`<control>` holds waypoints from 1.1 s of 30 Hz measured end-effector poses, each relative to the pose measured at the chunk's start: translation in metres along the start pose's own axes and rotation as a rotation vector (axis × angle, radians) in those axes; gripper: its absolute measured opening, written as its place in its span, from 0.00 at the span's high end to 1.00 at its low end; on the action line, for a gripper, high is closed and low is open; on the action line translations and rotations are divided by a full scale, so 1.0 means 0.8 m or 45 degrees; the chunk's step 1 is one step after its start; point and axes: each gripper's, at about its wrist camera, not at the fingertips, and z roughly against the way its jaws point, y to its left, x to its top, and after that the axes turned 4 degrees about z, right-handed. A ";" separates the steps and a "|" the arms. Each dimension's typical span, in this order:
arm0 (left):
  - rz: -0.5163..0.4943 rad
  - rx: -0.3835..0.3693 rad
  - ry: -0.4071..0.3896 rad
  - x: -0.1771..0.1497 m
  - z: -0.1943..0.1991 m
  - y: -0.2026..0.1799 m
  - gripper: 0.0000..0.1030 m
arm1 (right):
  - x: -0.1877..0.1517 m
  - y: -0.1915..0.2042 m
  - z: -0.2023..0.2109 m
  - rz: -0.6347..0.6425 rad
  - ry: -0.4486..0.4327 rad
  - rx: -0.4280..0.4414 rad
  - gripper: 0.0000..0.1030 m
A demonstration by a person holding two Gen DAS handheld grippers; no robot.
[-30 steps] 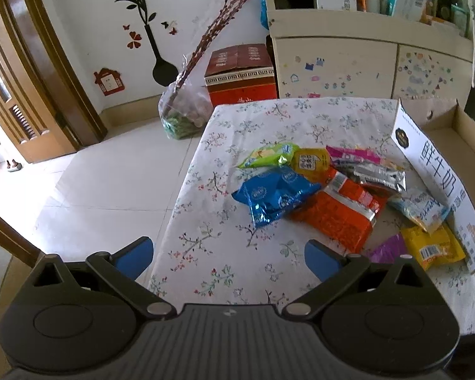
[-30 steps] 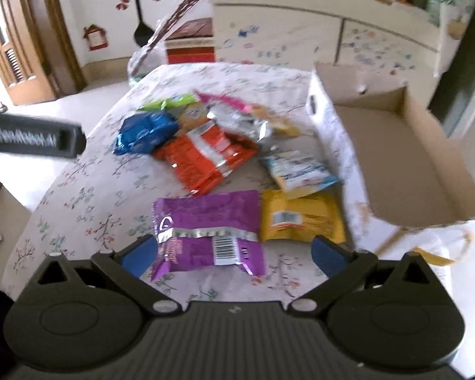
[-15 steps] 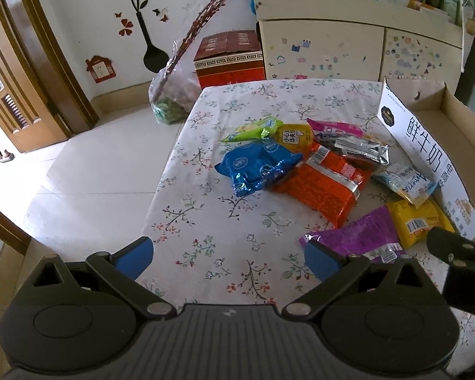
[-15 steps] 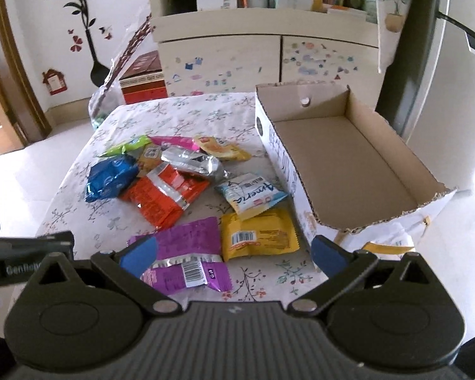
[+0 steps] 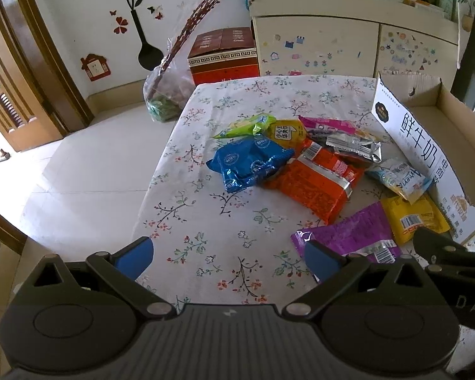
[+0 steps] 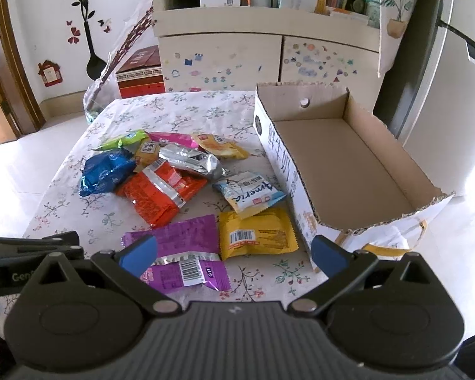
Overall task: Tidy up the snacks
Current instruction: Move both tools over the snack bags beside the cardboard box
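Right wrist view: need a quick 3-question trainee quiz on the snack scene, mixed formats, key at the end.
1. True or false: the cardboard box already holds a snack.
2. Multiple choice: which packet lies nearest the right claw? A) blue packet B) purple packet C) silver packet
3. Fill in: the yellow packet with the barcode lies between the purple packet and the ____.

Key
1. False: the box interior shows bare cardboard.
2. B: it lies flat on the tablecloth, just ahead of the open claw.
3. Cardboard box: the box wall stands at its right.
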 end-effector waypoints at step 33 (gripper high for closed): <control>0.056 -0.103 0.027 -0.003 -0.010 0.002 0.00 | 0.006 -0.046 0.009 -0.090 -0.032 0.116 0.01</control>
